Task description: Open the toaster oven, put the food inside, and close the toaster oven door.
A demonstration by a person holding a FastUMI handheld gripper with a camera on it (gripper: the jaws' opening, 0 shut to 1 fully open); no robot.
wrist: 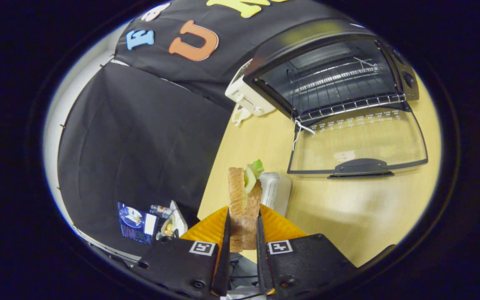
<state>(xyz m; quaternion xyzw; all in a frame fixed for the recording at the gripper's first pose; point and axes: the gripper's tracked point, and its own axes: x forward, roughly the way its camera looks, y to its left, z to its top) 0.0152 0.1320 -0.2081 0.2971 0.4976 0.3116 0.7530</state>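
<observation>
Tool (243, 237): black housings, square fiducial tags, visible screws.

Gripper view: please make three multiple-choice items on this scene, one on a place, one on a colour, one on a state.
1. Where is the toasted-bread sandwich with green lettuce?
A. On the wire rack
B. Between the claw fingers
C. On the glass door

2. What colour is the tabletop?
A. Light wood yellow
B. Red
C. Blue

3. How does the black toaster oven door stand?
A. Shut
B. Removed
C. Folded down open

Answers:
1. B, both fingers press the bread from the sides, and the oven lies beyond them.
2. A, the bare surface around the oven looks pale yellow wood.
3. C, the glass door with its dark handle lies flat in front, and the wire rack inside shows.
</observation>
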